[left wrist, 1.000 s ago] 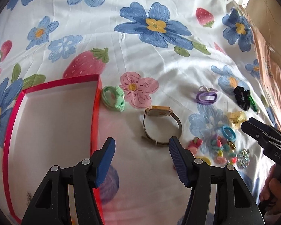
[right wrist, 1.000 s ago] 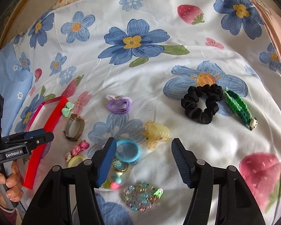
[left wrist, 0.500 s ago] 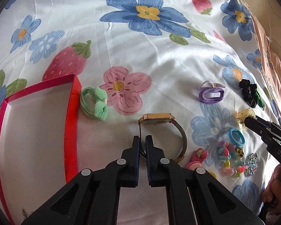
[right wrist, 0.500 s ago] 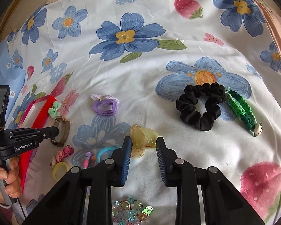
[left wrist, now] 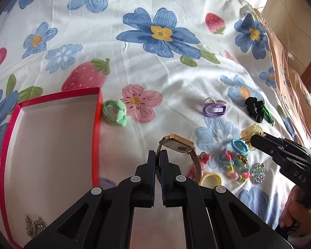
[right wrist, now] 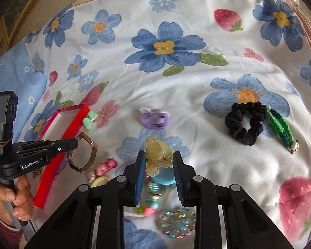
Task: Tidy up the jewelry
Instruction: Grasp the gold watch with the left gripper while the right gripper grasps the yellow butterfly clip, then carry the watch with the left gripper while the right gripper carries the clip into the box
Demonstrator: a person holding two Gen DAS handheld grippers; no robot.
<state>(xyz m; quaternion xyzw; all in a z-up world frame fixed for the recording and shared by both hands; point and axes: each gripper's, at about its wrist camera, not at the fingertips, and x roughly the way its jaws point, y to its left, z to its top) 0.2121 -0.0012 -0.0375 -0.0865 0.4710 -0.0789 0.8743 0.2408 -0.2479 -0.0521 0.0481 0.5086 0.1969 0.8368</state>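
My left gripper [left wrist: 158,157] is shut on the band of a gold watch [left wrist: 179,145] and holds it lifted off the bedsheet, right of the red box [left wrist: 96,128]. The watch also shows in the right wrist view [right wrist: 84,155], hanging from the left gripper [right wrist: 75,141]. My right gripper [right wrist: 158,164] is shut on a yellow hair claw clip [right wrist: 157,155]; the clip also shows in the left wrist view [left wrist: 249,132], at the right gripper's tip [left wrist: 254,140]. A silver chain [left wrist: 35,226] lies in the box.
On the floral sheet lie a green bow tie [left wrist: 115,114], a purple hair tie [left wrist: 214,110], a black scrunchie [right wrist: 245,122], a green braided clip [right wrist: 282,128], a blue ring [left wrist: 239,146], a yellow ring [left wrist: 210,179], pink clips [right wrist: 105,166] and beaded pieces [right wrist: 176,224].
My left gripper shut on the watch band and lifted the watch. My right gripper moved forward, closed on the yellow claw clip and raised it.
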